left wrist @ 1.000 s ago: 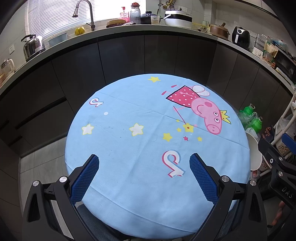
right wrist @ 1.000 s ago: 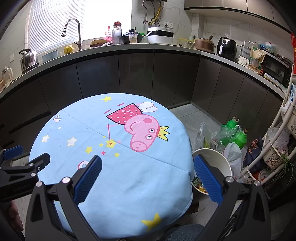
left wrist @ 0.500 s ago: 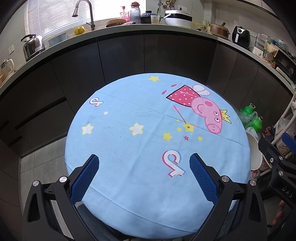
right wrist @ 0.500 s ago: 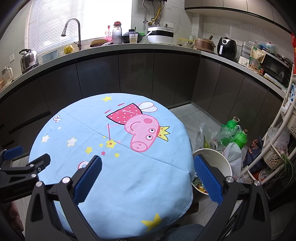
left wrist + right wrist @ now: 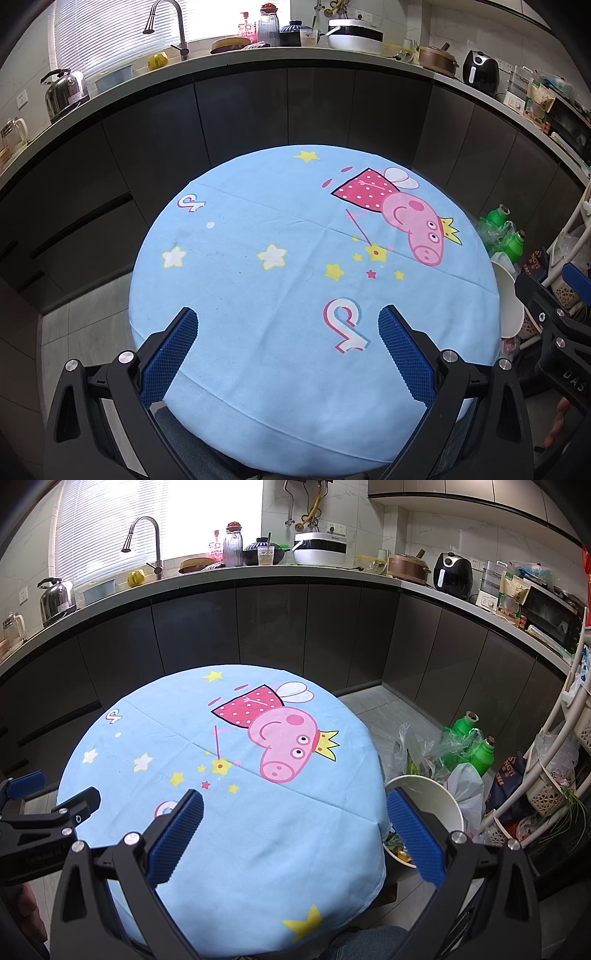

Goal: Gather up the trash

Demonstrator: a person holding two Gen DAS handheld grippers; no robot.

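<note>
A round table with a light blue cartoon-pig cloth (image 5: 295,258) fills the left wrist view and also shows in the right wrist view (image 5: 221,775). I see no loose trash on the cloth. A white bin (image 5: 436,797) stands on the floor at the table's right edge, with scraps inside; its rim shows in the left wrist view (image 5: 511,295). My left gripper (image 5: 288,332) is open and empty above the table's near edge. My right gripper (image 5: 295,812) is open and empty above the table's near right side. Each gripper shows at the edge of the other's view.
Green bottles (image 5: 476,742) and plastic bags (image 5: 443,749) sit on the floor behind the bin. A white rack with baskets (image 5: 554,768) stands at the far right. Dark cabinets (image 5: 295,635) and a cluttered counter (image 5: 295,51) curve behind the table.
</note>
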